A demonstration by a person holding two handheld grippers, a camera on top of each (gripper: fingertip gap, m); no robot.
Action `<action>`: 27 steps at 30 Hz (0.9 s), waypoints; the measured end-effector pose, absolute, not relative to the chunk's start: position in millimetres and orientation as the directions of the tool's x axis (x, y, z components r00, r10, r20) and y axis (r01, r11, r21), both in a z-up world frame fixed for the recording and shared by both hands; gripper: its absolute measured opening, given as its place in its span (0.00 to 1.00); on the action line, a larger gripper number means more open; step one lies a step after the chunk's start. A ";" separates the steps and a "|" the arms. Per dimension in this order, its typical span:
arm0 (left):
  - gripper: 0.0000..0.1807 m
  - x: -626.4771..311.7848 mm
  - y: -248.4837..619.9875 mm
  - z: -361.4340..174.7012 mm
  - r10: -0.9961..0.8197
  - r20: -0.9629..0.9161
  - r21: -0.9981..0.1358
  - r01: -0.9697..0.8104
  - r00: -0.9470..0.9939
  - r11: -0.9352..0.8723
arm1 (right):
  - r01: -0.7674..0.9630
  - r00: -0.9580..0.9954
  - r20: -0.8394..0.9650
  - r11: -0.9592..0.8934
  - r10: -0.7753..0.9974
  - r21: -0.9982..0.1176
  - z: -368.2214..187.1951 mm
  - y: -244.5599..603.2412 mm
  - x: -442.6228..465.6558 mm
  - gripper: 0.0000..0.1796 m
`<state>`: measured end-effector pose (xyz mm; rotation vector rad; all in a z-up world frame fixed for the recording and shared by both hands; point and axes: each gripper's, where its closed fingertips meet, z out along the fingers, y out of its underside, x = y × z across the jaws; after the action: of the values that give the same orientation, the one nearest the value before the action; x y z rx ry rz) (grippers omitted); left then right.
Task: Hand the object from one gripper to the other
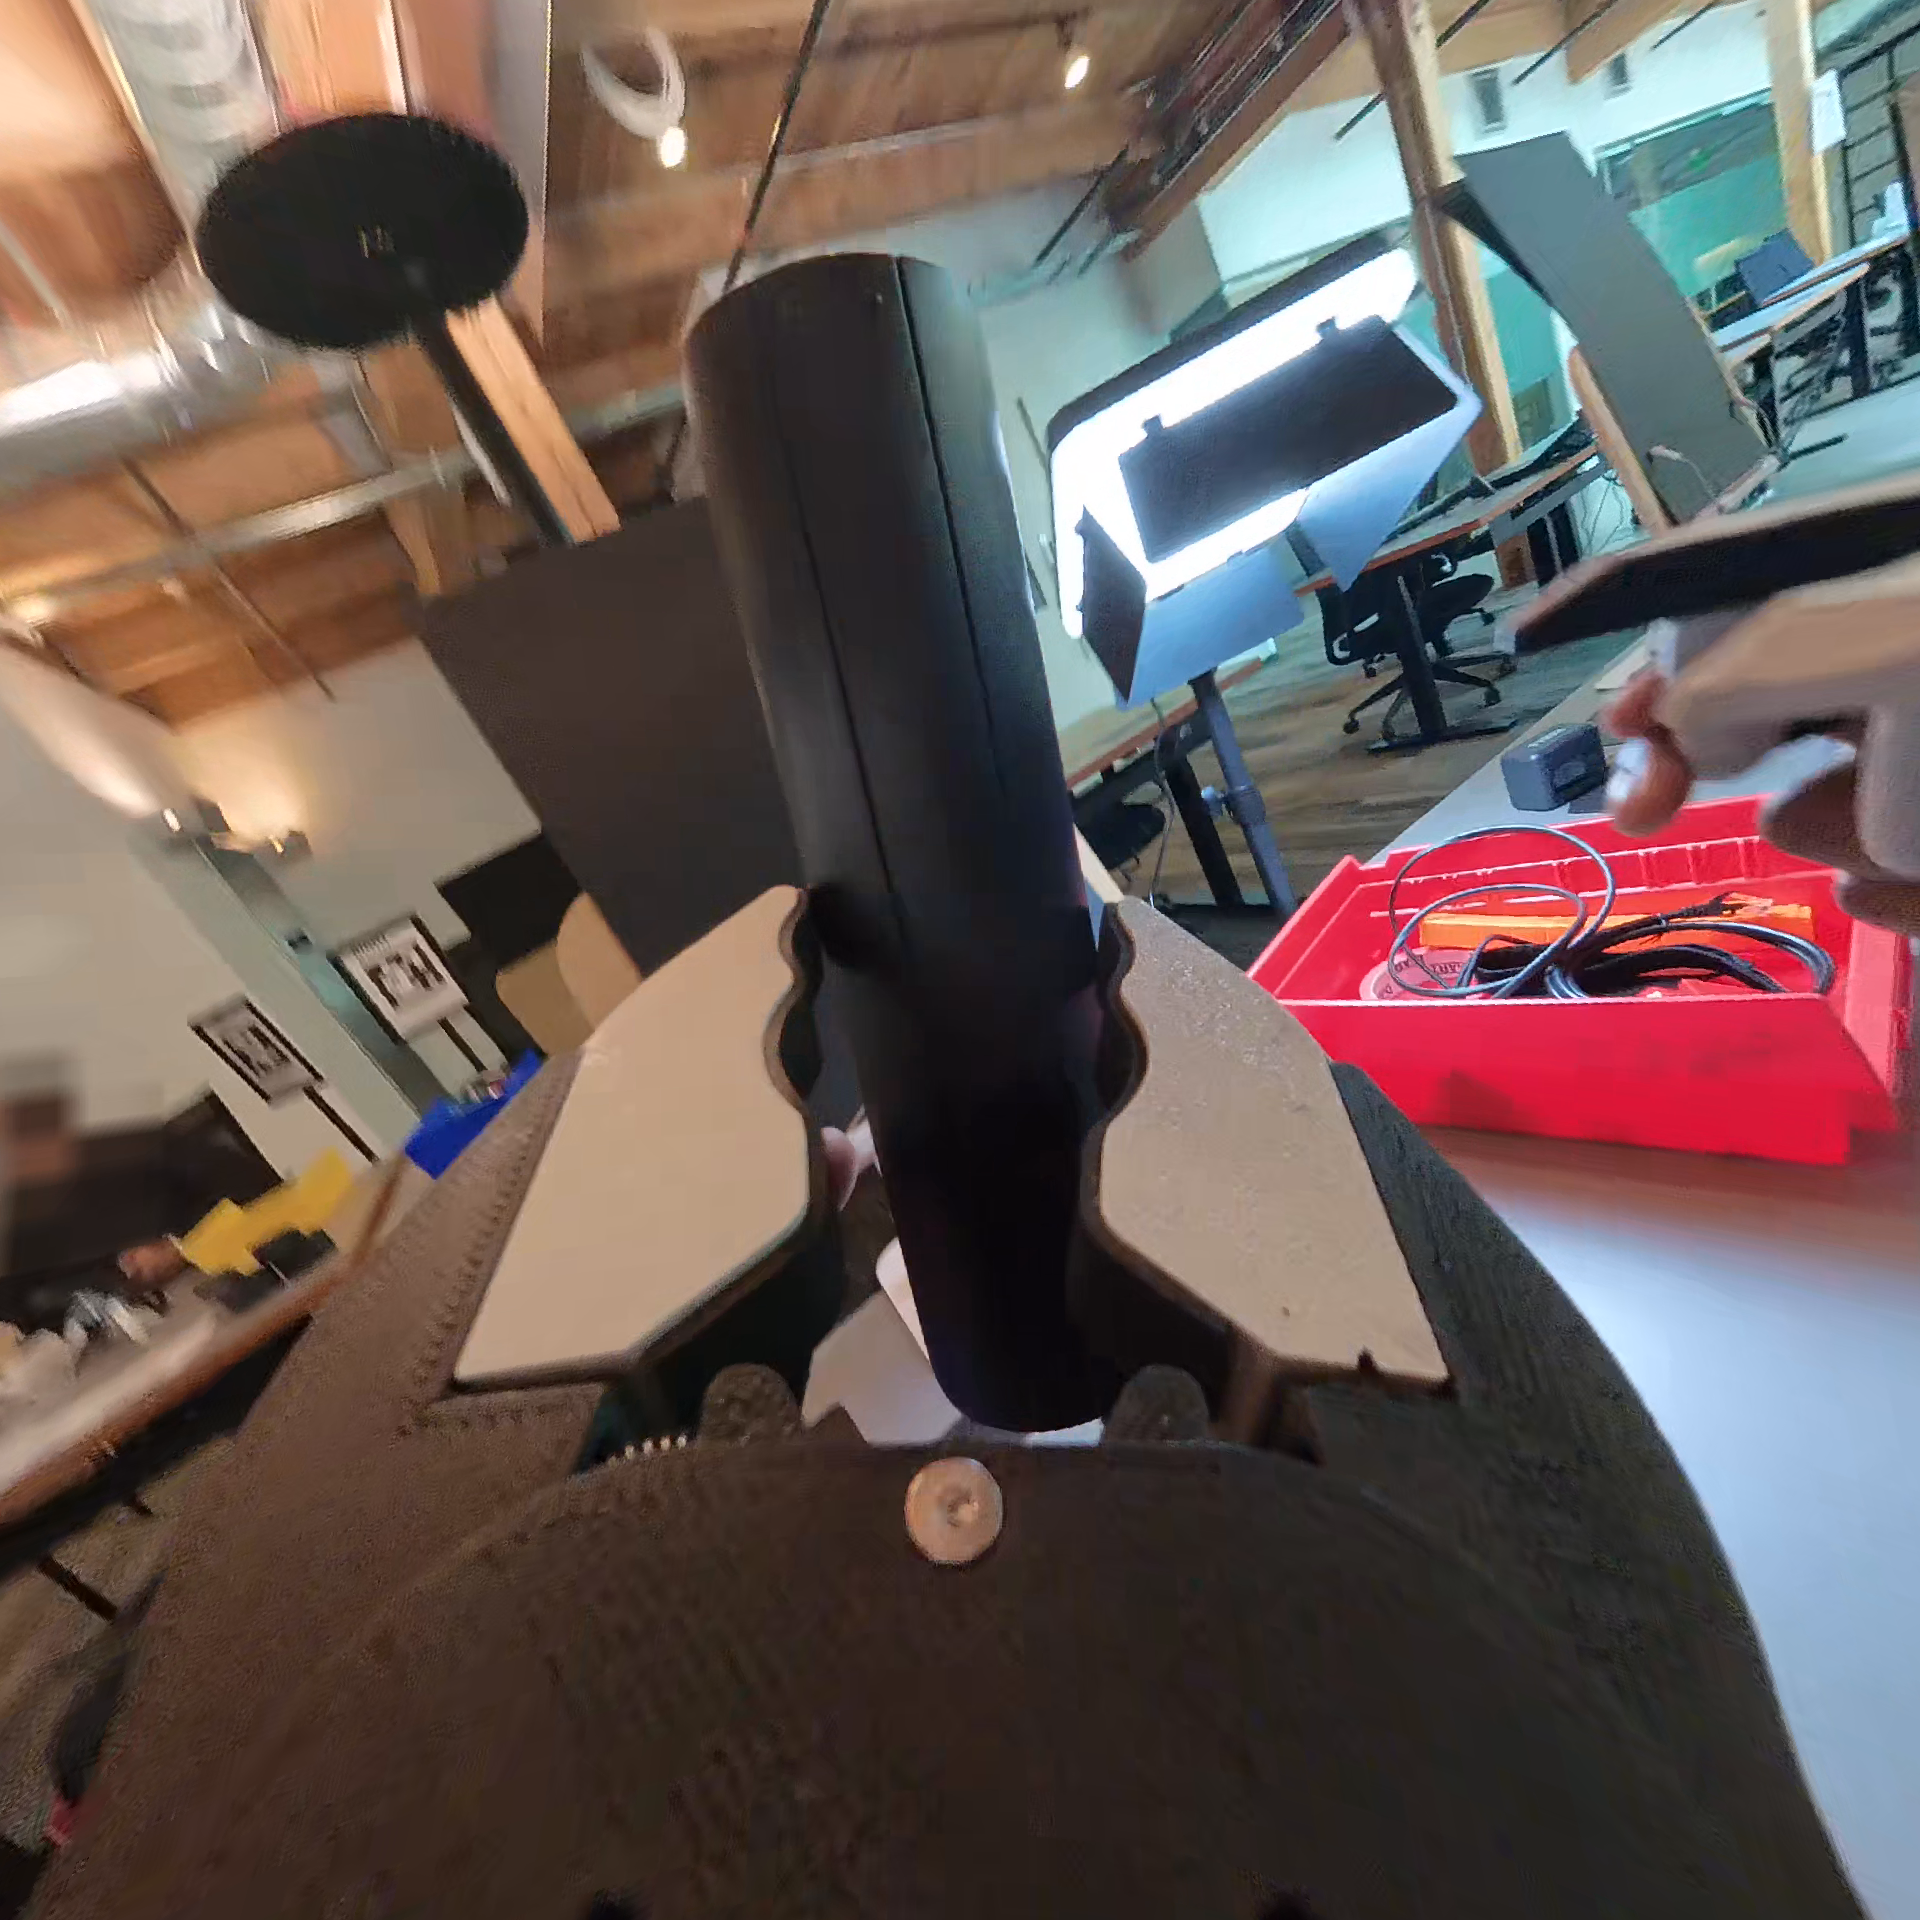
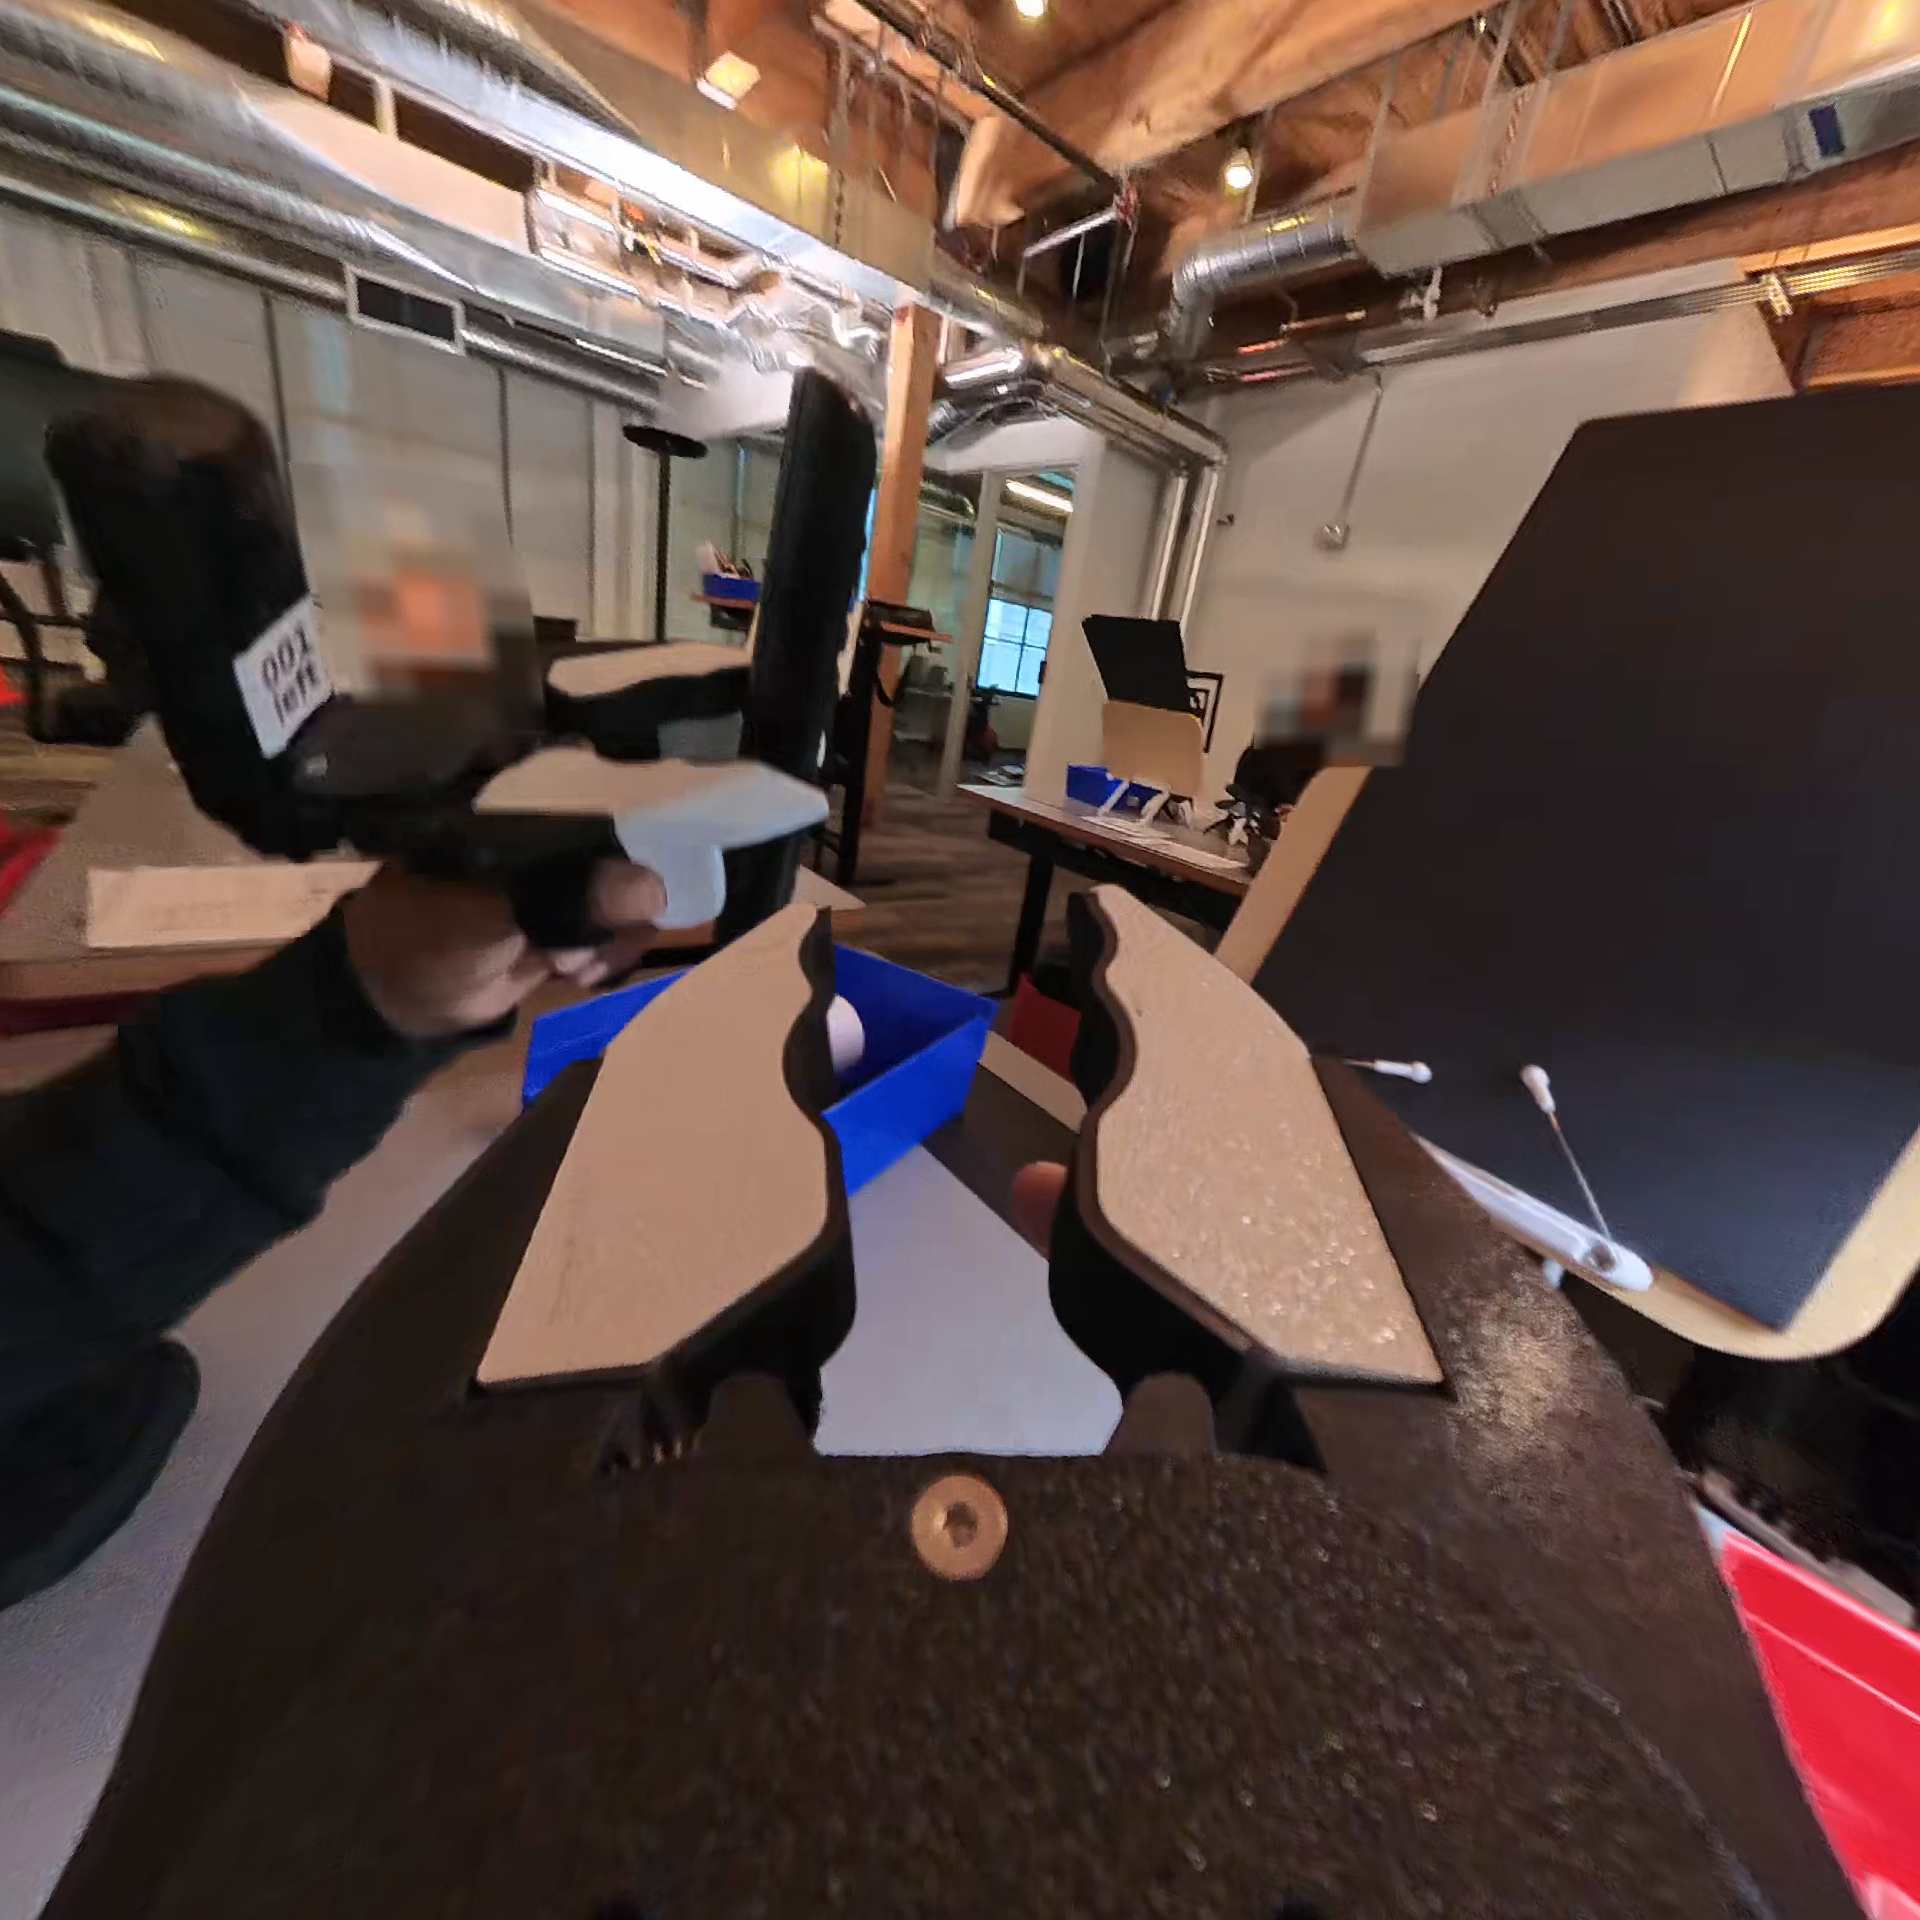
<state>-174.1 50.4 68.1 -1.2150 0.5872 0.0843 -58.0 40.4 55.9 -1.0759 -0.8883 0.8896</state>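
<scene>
Counted: one black cylinder [image 1: 883,665] at 12 o'clock; two grippers [image 1: 956,1049] [image 2: 945,1049]; one red bin [image 1: 1558,1070] at 3 o'clock; one blue bin [image 2: 914,1060].

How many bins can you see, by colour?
Red bin: 1
Blue bin: 1
Yellow bin: 1
Total: 3

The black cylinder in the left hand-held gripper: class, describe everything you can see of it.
The black cylinder is a long, smooth, matte tube with a seam along its length, plastic by the look. It stands roughly upright, leaning slightly, clamped low down between the two fingers of the left hand-held gripper; its top end is free. The right wrist view shows it held up in the air, apart from the open right hand-held gripper.
</scene>
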 end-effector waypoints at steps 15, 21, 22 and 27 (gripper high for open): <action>0.28 -72.7 40.3 -13.8 -0.349 -0.704 -0.707 -0.570 0.618 0.418 | -0.072 0.193 0.139 0.155 0.971 -0.985 16.3 23.3 -76.8 0.17; 0.27 -67.6 42.8 -22.6 -0.410 -0.648 -0.760 -0.515 0.642 0.397 | 0.029 0.211 0.301 0.302 0.930 -0.953 5.8 25.4 -74.6 0.15; 0.26 -66.9 43.0 -24.4 -0.449 -0.613 -0.790 -0.487 0.650 0.373 | 0.048 0.219 0.330 0.328 0.918 -0.943 3.6 27.1 -73.8 0.15; 0.31 -67.9 32.8 -18.8 -0.680 -0.355 -0.935 -0.247 0.641 0.255 | 0.129 0.300 0.437 0.417 0.848 -0.900 -0.7 44.1 -64.5 0.14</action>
<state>-67.9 32.8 -18.8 -1.3204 0.8798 -0.3522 -64.5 44.1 -0.7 -1.0545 -1.1882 0.6181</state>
